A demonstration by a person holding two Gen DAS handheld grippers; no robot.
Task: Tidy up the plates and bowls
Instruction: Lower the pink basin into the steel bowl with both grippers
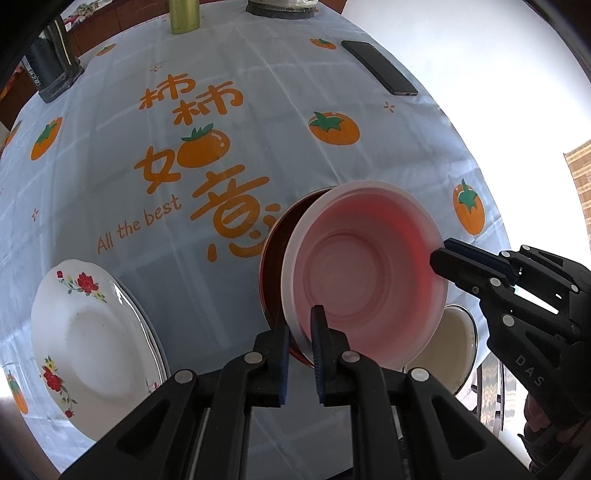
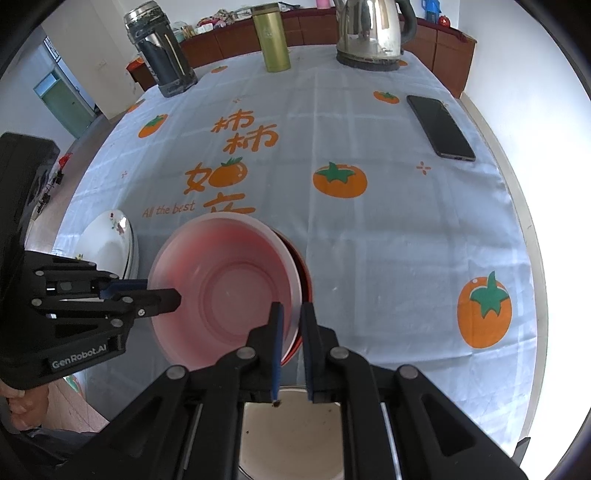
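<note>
A translucent pink bowl (image 1: 364,273) is nested in a red-brown bowl (image 1: 280,243) and held above the table. My left gripper (image 1: 300,332) is shut on their near rim. My right gripper (image 2: 291,325) is shut on the opposite rim of the same stack (image 2: 225,280); it shows in the left wrist view (image 1: 448,258) at the right. The left gripper shows in the right wrist view (image 2: 162,295) at the left. A white flowered plate stack (image 1: 88,343) lies at the left, also in the right wrist view (image 2: 110,240). A cream metal bowl (image 2: 291,439) sits below the right gripper.
The table has a light tablecloth (image 2: 388,229) with orange persimmon prints. A black phone (image 2: 439,127) lies at the far right. A kettle (image 2: 369,33), a green flask (image 2: 275,38) and a dark jar (image 2: 162,55) stand at the far edge.
</note>
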